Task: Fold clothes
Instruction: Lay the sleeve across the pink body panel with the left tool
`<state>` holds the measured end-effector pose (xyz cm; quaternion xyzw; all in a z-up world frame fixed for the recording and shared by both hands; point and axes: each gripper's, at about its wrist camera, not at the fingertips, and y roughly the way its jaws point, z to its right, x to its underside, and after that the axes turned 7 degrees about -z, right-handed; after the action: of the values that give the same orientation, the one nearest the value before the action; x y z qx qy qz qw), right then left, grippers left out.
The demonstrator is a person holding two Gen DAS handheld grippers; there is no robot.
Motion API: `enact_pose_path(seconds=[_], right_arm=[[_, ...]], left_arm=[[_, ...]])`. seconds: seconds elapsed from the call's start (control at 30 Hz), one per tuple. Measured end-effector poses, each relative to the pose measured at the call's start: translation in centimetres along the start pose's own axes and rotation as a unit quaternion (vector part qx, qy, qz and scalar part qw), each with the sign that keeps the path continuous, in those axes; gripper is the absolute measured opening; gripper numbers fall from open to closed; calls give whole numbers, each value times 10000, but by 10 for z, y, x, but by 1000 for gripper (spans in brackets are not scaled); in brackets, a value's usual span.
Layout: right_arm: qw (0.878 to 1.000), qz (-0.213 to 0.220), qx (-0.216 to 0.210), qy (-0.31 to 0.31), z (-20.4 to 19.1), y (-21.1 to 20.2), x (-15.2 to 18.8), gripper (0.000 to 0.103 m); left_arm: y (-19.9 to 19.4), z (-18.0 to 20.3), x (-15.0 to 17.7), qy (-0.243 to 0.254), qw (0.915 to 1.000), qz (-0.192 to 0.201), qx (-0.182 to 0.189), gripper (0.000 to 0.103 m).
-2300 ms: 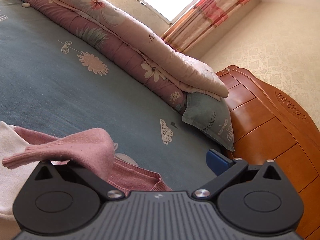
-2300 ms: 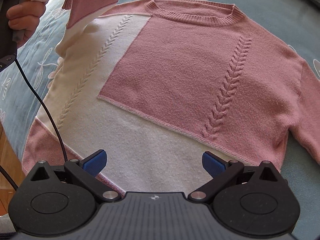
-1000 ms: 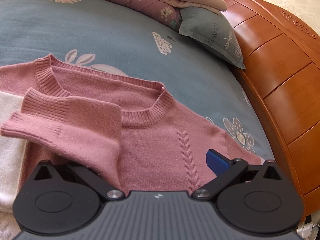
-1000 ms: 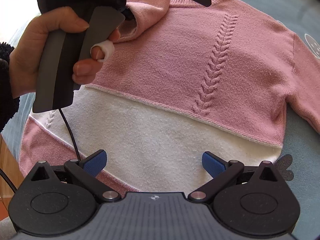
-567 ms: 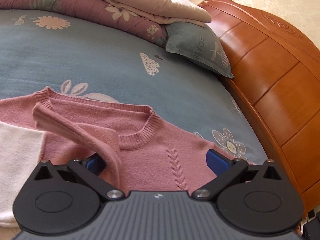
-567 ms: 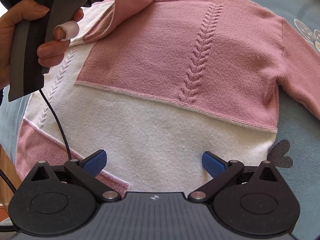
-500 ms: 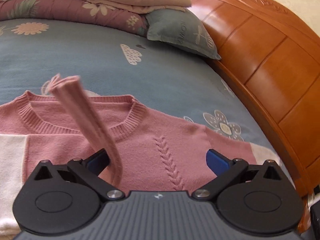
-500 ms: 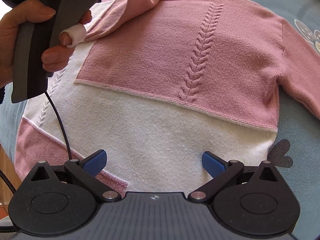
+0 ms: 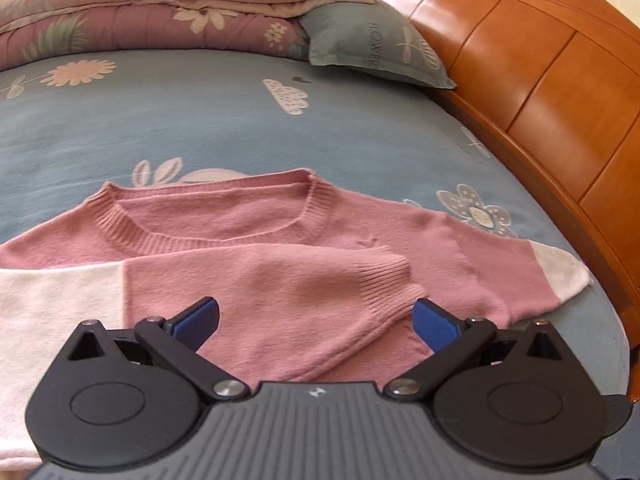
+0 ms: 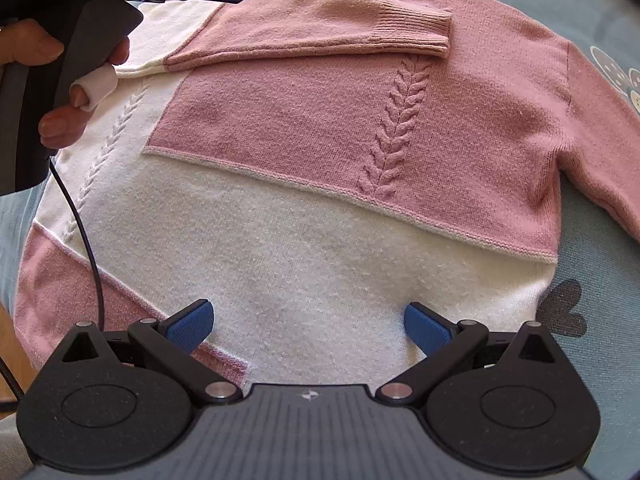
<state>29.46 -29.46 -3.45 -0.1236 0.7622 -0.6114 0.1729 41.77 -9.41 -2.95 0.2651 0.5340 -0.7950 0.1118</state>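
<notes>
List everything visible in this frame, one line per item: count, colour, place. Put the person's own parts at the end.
sweater: one, pink and white, flat on the bed, one sleeve folded across the chest.
bed sheet: one, blue-grey with flower prints, under the sweater.
quilt: one folded stack, pink floral and cream, far edge of the bed.
pillow: one, grey-green, against the headboard.
headboard: one, orange-brown wood, right side.
left gripper: black, blue pads, open above the folded sleeve.
right gripper: black, blue pads, open over the hem.
hand: one, holding the left gripper's handle.
</notes>
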Motion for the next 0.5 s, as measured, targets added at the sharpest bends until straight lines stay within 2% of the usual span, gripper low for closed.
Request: enact_pose_path(seconds=[0.1,0.17,0.3,0.4,0.5], right_arm=[[9994,-31,228,-240,-2,5,6,103],[9985,-49,388,-391,-3,8,10,103],[9983,4,435,-388,-3,8,13,103],[9983,50,433,-378,-2,7,15,103],[9981,124,471,-366,-2,7,18,103]], left_arm=[[13,-26,4,-440,9976,-518,-139,101],[6,-27,2,-472,9983,-320,69,101],[9,-8,-18,-286,9979,-47,586,102],[29,12,-34,-123,9961,-162,863,102],[62,32,-41,-12,9931,-463,1082,102]])
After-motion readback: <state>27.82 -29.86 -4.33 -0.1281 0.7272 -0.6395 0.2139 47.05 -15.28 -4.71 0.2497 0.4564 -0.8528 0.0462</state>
